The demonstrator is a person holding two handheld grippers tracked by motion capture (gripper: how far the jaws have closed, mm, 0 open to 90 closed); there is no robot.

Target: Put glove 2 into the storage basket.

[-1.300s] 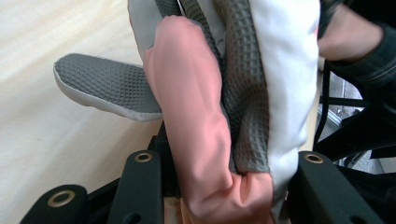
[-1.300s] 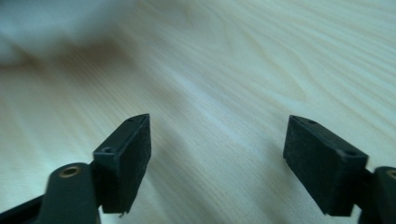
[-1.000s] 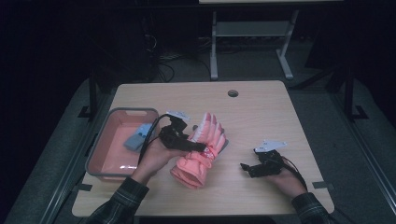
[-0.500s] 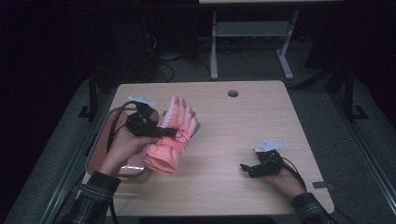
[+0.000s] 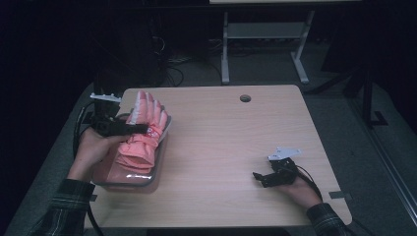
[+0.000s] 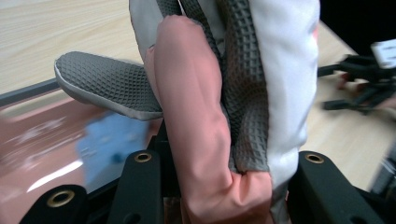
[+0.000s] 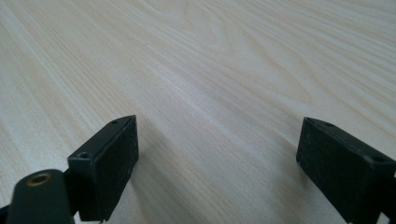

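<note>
A thick salmon-pink glove [image 5: 142, 135] hangs over a shallow pink tray [image 5: 147, 178] at the left edge of the pale wooden counter [image 5: 231, 147], its fingers pointing toward the far side and its cuff toward the person. In the high view the back of the glove is pink with paler fingertips and a small red mark near the knuckles. In the left tool view the palm side is covered with a grey waffle-textured grip material bordered in light grey, set against smooth pink fabric, and one grey-faced finger or thumb sticks out to the side. The left tool [image 5: 129, 129] is clamped on the glove, its two black jaws pressing the bunched fabric between them, with the person's left hand [image 5: 91, 150] around its handle over the tray. Something blue [image 6: 109, 142] lies blurred inside the tray below the glove. The right tool [image 5: 263, 178] rests on the bare counter well apart from the glove, near the right front, held in the right hand [image 5: 295, 189]; its jaws stand wide apart with nothing but wood grain between them.
</note>
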